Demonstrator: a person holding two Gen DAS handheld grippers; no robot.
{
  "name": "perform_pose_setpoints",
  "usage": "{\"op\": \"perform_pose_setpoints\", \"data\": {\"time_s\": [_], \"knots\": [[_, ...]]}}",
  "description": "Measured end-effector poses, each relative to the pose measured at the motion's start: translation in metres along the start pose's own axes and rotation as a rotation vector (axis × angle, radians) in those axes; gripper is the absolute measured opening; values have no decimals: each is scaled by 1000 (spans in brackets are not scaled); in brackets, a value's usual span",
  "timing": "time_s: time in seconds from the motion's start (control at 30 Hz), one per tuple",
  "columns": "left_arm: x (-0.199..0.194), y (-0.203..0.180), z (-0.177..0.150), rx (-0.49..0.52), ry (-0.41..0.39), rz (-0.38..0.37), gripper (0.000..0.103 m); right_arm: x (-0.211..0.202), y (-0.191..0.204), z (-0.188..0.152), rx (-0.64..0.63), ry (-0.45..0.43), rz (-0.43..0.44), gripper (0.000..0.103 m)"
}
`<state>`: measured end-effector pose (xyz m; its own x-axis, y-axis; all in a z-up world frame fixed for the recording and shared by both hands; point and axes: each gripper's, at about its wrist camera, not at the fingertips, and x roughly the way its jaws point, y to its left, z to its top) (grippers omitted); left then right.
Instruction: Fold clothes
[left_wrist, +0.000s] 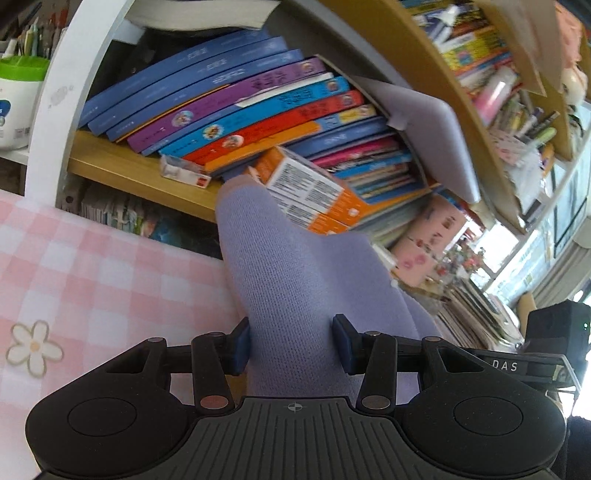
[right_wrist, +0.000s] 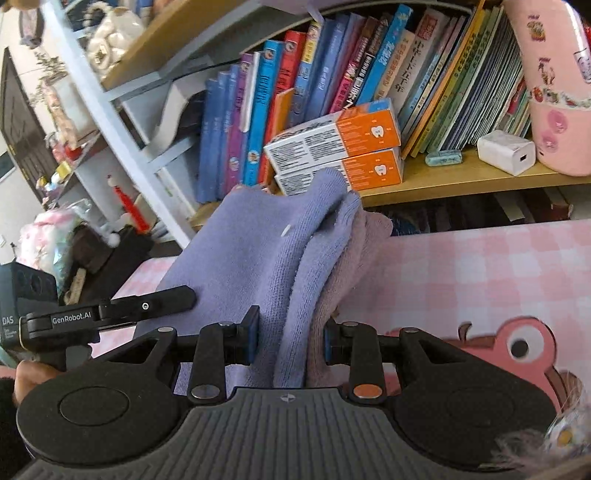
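A lavender knitted garment (left_wrist: 295, 280) is lifted off the pink checked tablecloth (left_wrist: 92, 266), and both grippers hold it. In the left wrist view my left gripper (left_wrist: 291, 345) is shut on a thick fold of it, the knit bulging up past the blue pads toward the shelf. In the right wrist view my right gripper (right_wrist: 290, 341) is shut on bunched layers of the same lavender garment (right_wrist: 258, 258), with a mauve layer (right_wrist: 343, 273) on the right side. The other gripper's black body (right_wrist: 110, 310) shows at the left, pressed against the cloth.
A bookshelf (right_wrist: 461, 181) full of upright books stands close behind the table, with two orange and white boxes (right_wrist: 340, 147), a white charger (right_wrist: 506, 151) and a pink container (right_wrist: 554, 92) on its board. The tablecloth (right_wrist: 480, 280) with a pink cartoon print spreads to the right.
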<state>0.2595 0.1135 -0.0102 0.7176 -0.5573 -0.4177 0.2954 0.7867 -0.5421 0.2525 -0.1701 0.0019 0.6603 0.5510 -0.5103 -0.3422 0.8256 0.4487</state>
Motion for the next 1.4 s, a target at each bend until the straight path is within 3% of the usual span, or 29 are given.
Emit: {"op": "perform_pose_setpoints", "data": {"time_s": [0.37,0.47,0.5,0.67,0.77,0.87,0.93,1.2,1.4], "knots": [[33,25,10,-49,-39,39,44,40,-20,11,46,-50,-26,29],[34,26,10,-56,-51,52,48,43,-25,10,71,-59,-24,33],[33,24,11,-53,-53,63,49,41,-25,9,76,-65,-33,40],[4,-3,8,91,-122,184,50,10,-16,3,7,-136,-106,47],[-22,-23,1,184,-177,252,59,-21,-5,-5,-60,-197,-158,53],[-45,-47,-16,224,-221,283,71,-51,9,-18,-110,-246,-207,63],[-54,-61,-33,240,-230,293,80,-68,17,-32,-126,-270,-226,65],[-81,-110,-104,308,-243,346,92,-98,57,-98,-206,-271,-289,81],[-87,-120,-127,322,-233,396,96,-105,72,-135,-256,-271,-349,90]]}}
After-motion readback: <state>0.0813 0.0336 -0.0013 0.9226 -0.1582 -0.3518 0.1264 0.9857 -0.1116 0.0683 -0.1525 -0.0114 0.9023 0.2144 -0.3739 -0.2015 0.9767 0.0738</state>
